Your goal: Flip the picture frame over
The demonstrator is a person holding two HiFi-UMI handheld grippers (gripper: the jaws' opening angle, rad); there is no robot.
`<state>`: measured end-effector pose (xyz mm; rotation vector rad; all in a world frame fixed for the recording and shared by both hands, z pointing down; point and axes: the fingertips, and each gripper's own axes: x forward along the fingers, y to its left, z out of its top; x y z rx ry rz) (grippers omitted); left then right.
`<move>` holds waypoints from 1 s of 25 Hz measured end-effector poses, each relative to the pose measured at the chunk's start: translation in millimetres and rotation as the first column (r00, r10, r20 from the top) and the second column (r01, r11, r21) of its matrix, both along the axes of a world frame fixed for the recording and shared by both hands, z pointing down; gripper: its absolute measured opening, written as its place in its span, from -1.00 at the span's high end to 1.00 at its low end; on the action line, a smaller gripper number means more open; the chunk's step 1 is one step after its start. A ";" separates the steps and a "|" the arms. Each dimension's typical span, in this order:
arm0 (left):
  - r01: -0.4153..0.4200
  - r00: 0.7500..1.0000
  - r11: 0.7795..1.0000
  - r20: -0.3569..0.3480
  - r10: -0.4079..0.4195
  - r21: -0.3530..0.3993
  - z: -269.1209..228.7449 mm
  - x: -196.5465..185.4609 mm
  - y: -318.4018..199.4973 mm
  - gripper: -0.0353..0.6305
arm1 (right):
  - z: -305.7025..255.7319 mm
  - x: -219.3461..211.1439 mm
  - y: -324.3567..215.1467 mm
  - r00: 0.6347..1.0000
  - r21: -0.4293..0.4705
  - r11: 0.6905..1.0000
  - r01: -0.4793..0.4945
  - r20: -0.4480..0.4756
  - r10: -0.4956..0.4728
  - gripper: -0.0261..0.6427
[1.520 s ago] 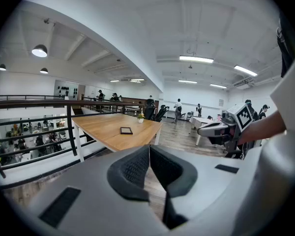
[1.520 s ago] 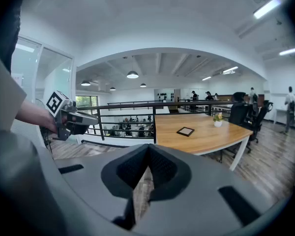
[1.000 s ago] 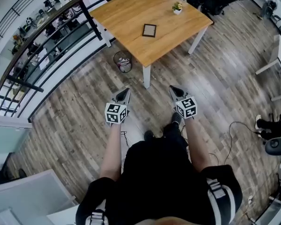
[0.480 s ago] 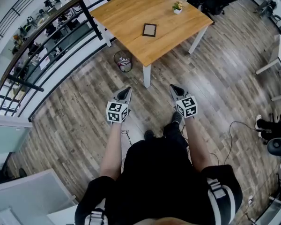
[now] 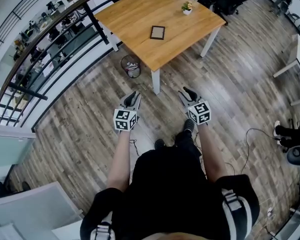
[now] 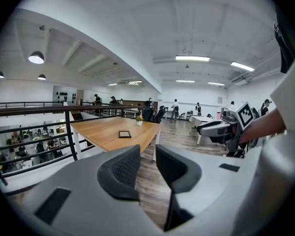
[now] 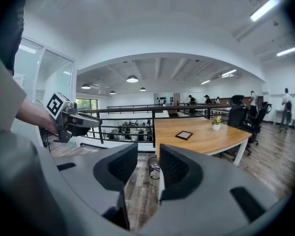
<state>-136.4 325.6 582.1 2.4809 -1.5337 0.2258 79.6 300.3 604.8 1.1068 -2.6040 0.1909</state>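
Facing the table (image 5: 135, 14) at upper centre from well back, the left gripper (image 5: 131, 98) and right gripper (image 5: 189, 93), jaws just opened and empty, should close in before pinching the picture frame (image 5: 157, 32) by its edge.

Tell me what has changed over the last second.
Both the left gripper and the right gripper have just been opening their jaws, from shut to slightly apart, with nothing between them. Neither took hold of anything. The hands stayed roughly in place, and the picture frame still lies untouched on the table.
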 end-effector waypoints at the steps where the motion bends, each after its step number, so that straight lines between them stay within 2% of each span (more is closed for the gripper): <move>1: -0.001 1.000 1.000 -0.001 0.001 -0.002 0.1 1.3 -0.2 0.56 | -1.1 0.7 -0.6 1.000 0.003 1.000 -0.001 0.001 0.001 0.45; 4: -0.007 1.000 1.000 0.004 0.007 -0.006 1.2 6.0 -1.0 0.47 | -1.7 3.9 -3.6 1.000 0.010 1.000 -0.010 0.001 0.010 0.31; 7: -0.014 1.000 1.000 0.005 0.014 -0.007 2.4 7.2 -2.0 0.43 | -2.5 5.5 -7.6 0.999 0.024 0.999 -0.031 -0.007 0.032 0.05; 19: -0.009 0.999 1.000 -0.044 0.008 -0.006 7.1 -1.1 7.0 0.34 | 3.5 2.0 -4.6 0.999 0.016 0.999 -0.049 -0.005 0.049 -0.11; 25: 0.005 0.999 1.000 -0.041 -0.005 -0.014 11.6 -2.8 2.0 0.24 | 6.4 3.8 -11.4 0.999 0.015 0.999 -0.050 -0.003 0.050 -0.17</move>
